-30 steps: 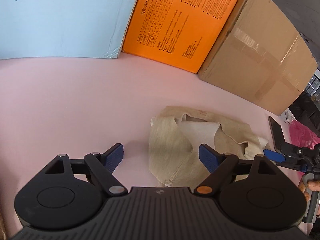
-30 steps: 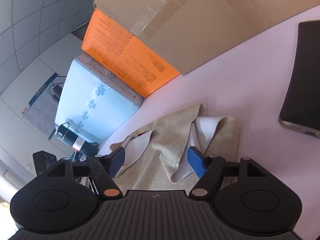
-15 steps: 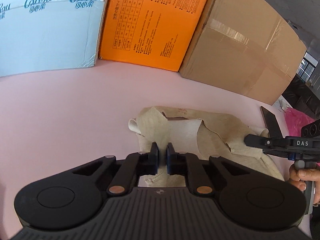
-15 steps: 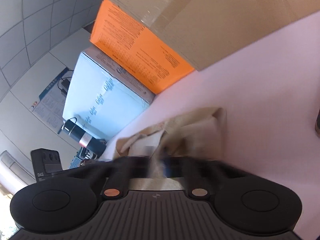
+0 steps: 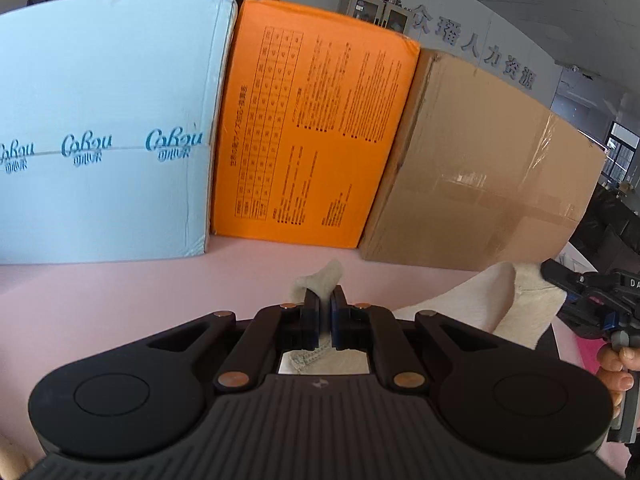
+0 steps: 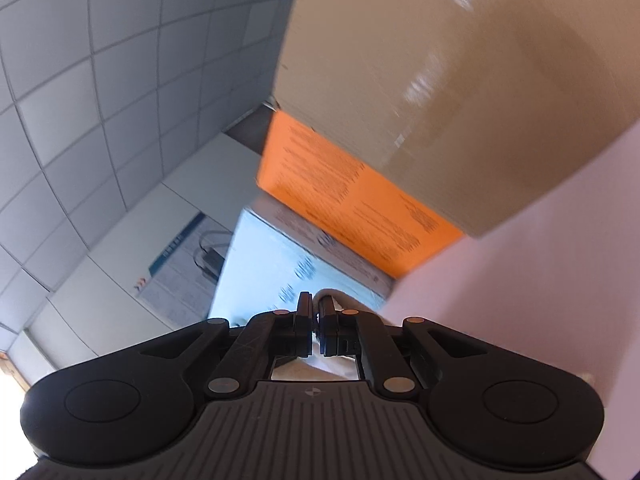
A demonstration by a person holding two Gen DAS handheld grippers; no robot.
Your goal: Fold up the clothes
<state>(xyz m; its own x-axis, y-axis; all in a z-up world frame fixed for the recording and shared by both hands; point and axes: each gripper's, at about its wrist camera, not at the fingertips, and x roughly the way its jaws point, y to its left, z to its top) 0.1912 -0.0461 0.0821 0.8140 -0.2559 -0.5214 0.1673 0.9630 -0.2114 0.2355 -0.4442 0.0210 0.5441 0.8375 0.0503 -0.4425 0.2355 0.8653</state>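
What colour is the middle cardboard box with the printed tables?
Bright orange with black print, the middle cardboard box between the pale blue and brown ones; clearest in the left wrist view.

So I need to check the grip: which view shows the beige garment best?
The left wrist view: the beige garment hangs visibly between both tongs. The right wrist view shows only a scrap behind the pads.

Coarse-knit beige cloth garment (image 5: 460, 304), glossy taped cardboard box (image 5: 480, 168), matt black plastic fingers (image 5: 310, 312)
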